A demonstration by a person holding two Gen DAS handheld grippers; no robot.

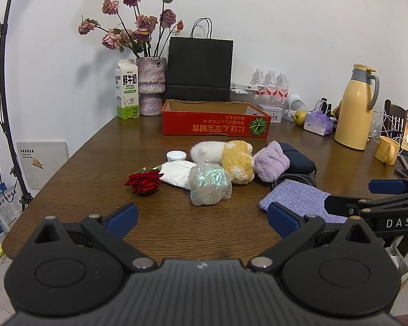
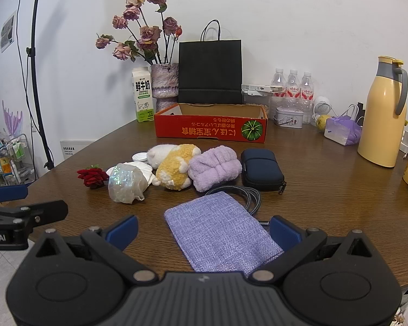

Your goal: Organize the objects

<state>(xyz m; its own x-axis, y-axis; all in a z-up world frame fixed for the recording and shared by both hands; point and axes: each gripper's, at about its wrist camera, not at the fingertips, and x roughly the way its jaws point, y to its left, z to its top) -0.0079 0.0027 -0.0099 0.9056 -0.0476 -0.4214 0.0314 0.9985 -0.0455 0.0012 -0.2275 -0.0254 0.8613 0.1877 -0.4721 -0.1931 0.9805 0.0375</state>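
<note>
Left wrist view: my left hand-held gripper [image 1: 202, 216] hangs with jaws apart, nothing between them, low centre of frame over the desk [image 1: 95, 168]. Right hand-held gripper [image 2: 204, 226] also spread wide, lilac pouch [image 2: 223, 233] lying flat on the desk between its fingers; I can't tell if they touch it. Mid-frame cluster: rose [image 2: 93, 177], crinkly wrap [image 2: 126, 183], plush [image 2: 174, 168], purple towel [image 2: 215, 167], navy case [image 2: 261, 168], cable [image 2: 244, 195] just beside the pouch. Red box [image 2: 210, 130] sits behind the cluster, upper centre, open top.
</note>
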